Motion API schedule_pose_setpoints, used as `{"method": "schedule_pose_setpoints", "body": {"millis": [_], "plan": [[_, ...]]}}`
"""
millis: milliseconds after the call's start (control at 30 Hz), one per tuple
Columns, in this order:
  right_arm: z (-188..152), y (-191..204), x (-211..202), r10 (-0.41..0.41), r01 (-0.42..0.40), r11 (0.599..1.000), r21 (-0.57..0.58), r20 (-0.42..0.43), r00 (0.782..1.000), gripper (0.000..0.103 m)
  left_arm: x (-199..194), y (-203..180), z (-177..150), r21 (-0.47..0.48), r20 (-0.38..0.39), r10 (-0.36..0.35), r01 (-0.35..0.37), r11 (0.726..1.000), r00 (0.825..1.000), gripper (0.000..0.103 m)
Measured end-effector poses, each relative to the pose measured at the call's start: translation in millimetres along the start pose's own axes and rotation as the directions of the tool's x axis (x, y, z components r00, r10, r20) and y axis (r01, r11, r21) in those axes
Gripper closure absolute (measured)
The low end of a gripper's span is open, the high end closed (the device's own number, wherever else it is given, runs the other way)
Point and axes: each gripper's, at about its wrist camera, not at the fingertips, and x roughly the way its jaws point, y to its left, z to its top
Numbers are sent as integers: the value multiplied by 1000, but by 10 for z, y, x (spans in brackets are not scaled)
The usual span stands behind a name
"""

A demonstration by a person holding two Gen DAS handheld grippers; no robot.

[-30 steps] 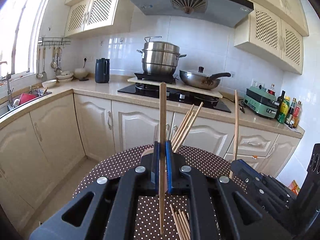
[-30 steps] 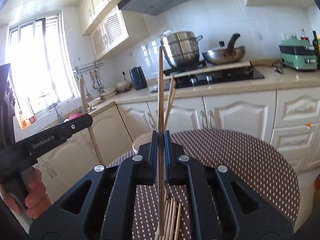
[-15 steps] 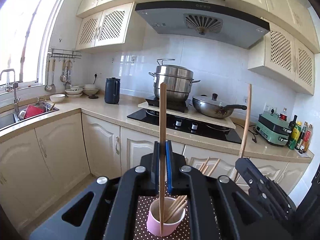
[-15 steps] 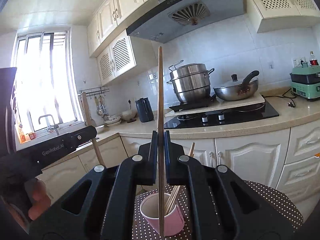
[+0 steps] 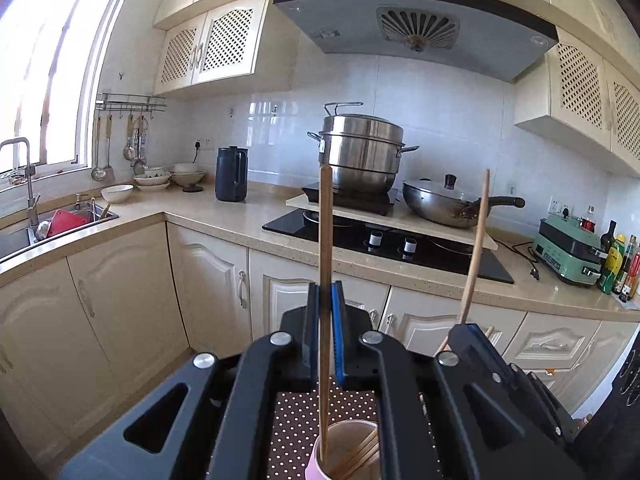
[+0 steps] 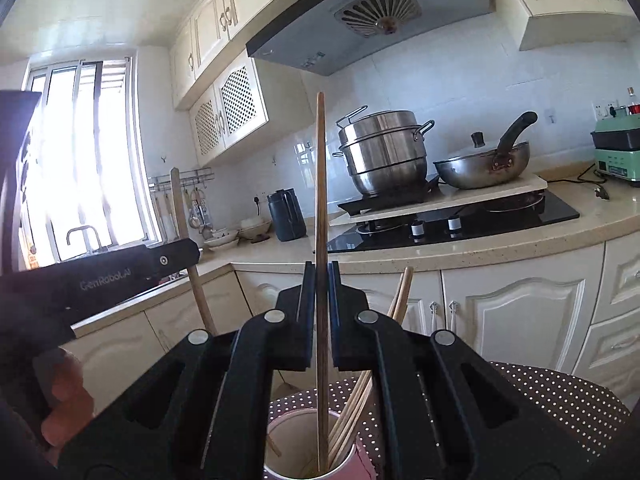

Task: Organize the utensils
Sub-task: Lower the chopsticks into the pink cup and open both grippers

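Observation:
My left gripper point(image 5: 326, 300) is shut on a wooden chopstick point(image 5: 325, 240) held upright, its lower end inside the pink cup point(image 5: 346, 454). My right gripper point(image 6: 319, 280) is shut on another upright chopstick point(image 6: 320, 184), its lower end also inside the pink cup point(image 6: 308, 448). The cup stands on the brown dotted table point(image 6: 560, 396) and holds several other chopsticks point(image 6: 356, 408). The right gripper also shows at the right of the left wrist view point(image 5: 468, 330), and the left gripper at the left of the right wrist view point(image 6: 176, 256).
Behind the table runs a kitchen counter point(image 5: 224, 216) with a hob, a steel steamer pot point(image 5: 362, 152), a wok point(image 5: 444, 200) and a dark kettle point(image 5: 231, 174). A sink point(image 5: 60, 220) lies at the left. Bottles point(image 5: 618, 260) stand at the far right.
Both grippers have tilted up and moved over the pink cup, each carrying its chopstick. The chopsticks' lower ends now reach inside the cup, where they were above loose chopsticks on the table before.

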Motion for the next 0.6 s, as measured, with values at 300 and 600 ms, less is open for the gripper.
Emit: {"method": "schedule_pose_setpoints", "body": {"millis": [300,600], "plan": [[-320,-45,149,22,-24,1000,-19,-112,994,96,241,39,-362,50,-80,-22,26,998,997,97],[-599,-125,125,46,-60,997,-51,-243,969,96,413,151,-704,96,-123,-69,81,992,990,95]]}}
